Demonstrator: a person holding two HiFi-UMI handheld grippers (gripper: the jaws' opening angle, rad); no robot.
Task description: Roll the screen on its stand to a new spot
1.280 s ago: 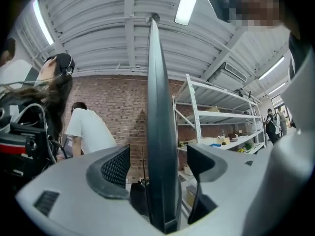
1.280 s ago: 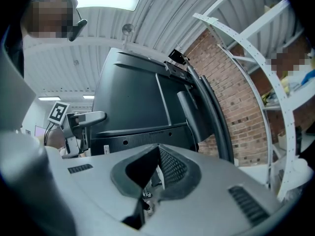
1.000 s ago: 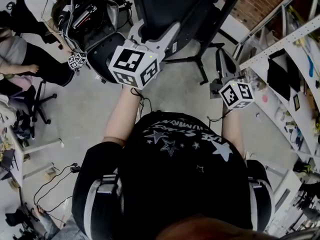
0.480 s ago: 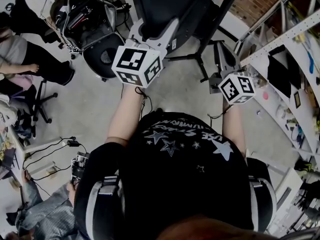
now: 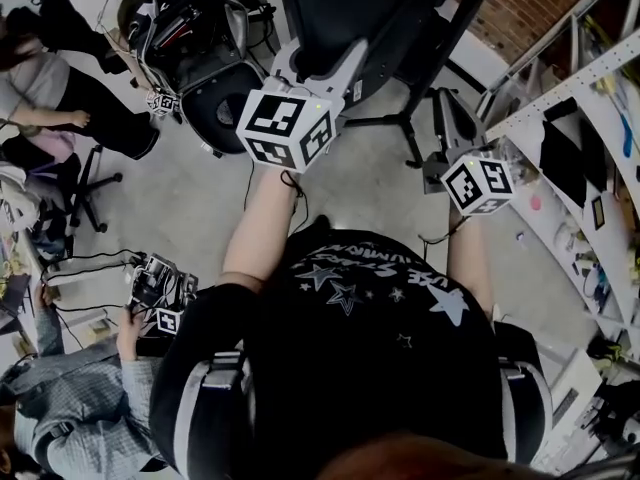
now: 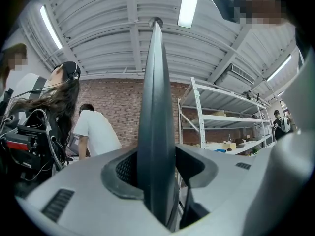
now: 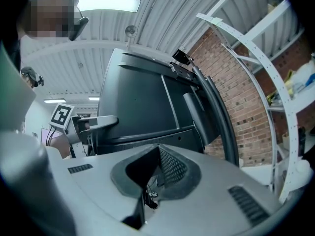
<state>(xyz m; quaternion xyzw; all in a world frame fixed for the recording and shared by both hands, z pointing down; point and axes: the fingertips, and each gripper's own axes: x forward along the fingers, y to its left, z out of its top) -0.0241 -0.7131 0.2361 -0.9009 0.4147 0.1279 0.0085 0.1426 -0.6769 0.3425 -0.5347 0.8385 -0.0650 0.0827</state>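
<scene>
Since the earlier frames a person in a grey shirt (image 5: 60,418) has come in well to the left of the screen (image 5: 345,8), low in the head view, carrying a small device with a marker cube (image 5: 160,293). Both grippers sit much where they were. Also far left of the screen: a seated person (image 5: 70,88). A dark wheeled rig (image 5: 205,58) stands just left of the screen. Left gripper (image 6: 156,173): jaws have just been closing. The screen's thin left edge stands upright between them with a pad pressed to each side, so the jaws are held partly apart by the width of that edge. Screen: large, dark and upright, carried on a black stand (image 5: 395,123) whose legs spread over the grey floor (image 5: 190,198) beneath it. Right gripper (image 7: 156,168): off the screen's right side, pointing at the screen's dark back and not touching it. Its jaws are drawn together to a narrow slit, with nothing gripped between them. Right of the screen: white shelving (image 5: 590,78) holding mixed small items. A brick wall (image 5: 520,3) is behind the screen on that side.
</scene>
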